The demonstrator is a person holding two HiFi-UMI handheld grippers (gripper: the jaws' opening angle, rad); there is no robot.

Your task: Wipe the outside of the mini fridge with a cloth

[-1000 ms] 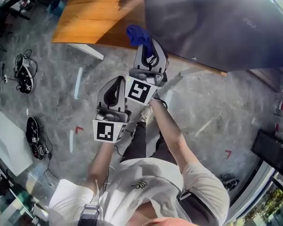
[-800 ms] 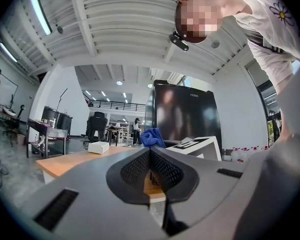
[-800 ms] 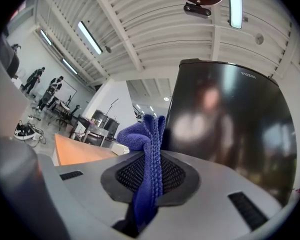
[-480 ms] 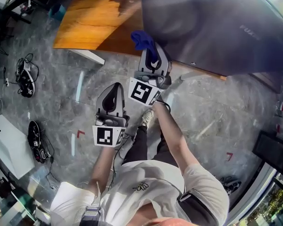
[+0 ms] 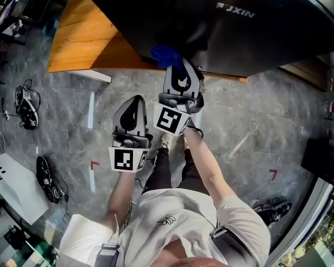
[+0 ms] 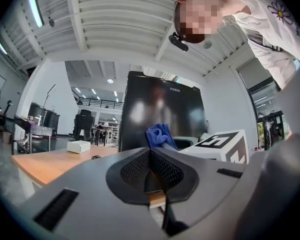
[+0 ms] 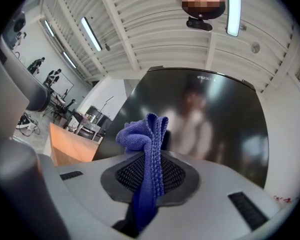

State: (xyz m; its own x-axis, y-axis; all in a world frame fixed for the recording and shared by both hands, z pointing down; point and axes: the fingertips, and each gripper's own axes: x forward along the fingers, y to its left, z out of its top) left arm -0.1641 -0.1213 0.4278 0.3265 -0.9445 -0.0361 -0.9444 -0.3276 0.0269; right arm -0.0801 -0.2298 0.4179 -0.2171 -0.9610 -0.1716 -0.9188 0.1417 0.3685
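Observation:
The black glossy mini fridge [image 5: 222, 26] stands on a wooden platform [image 5: 83, 38]; it also fills the right gripper view [image 7: 210, 124] and rises ahead in the left gripper view [image 6: 160, 109]. My right gripper [image 5: 175, 65] is shut on a blue cloth [image 5: 166, 54], whose bunched end [image 7: 145, 134] sticks out past the jaws close to the fridge front. Whether the cloth touches the fridge is unclear. My left gripper [image 5: 134, 105] hangs lower and to the left, shut with nothing in it [image 6: 150, 171]. The cloth [image 6: 160, 134] shows to its right.
The wooden platform's edge [image 5: 78, 71] runs left of the fridge. A small white box [image 6: 79, 146] lies on the platform. Cables and headsets [image 5: 28, 104] litter the grey floor at left, beside a white table [image 5: 11, 177]. The person's legs and shoe [image 5: 167, 143] are below the grippers.
The view has shifted so the fridge now sits nearer above the grippers. The right gripper with the cloth has moved up closer to the fridge front; the left gripper followed slightly.

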